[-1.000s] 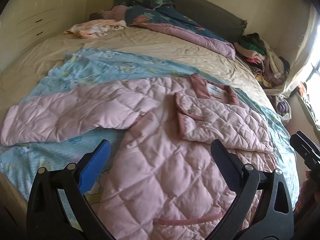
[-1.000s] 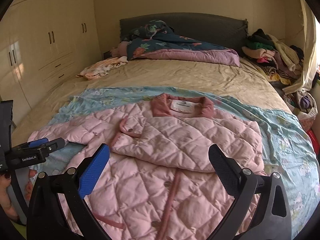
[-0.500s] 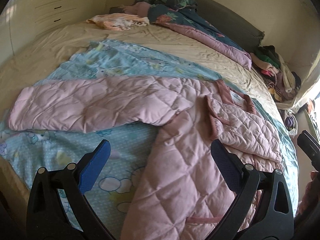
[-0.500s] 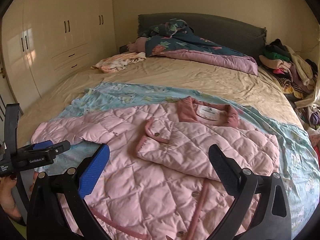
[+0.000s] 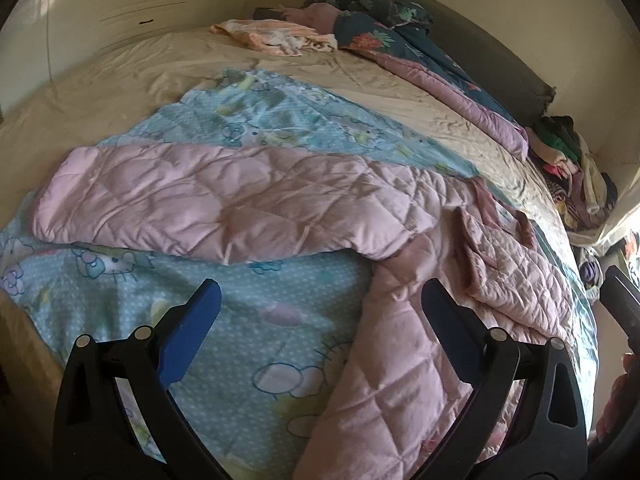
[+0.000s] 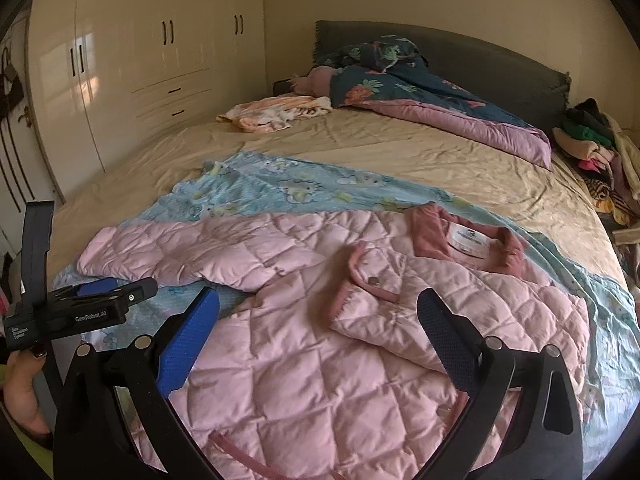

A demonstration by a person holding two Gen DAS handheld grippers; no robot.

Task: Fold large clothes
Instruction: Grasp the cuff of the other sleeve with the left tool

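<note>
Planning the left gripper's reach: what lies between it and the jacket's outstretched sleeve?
Only the blue cartoon-print blanket. In the left wrist view it fills the stretch from the left gripper to the pink quilted sleeve.

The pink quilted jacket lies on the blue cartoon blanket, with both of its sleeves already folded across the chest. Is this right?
Not quite: only one sleeve is folded across the pink quilted jacket. The other sleeve lies stretched out over the blue cartoon blanket, as the right wrist view shows.
</note>
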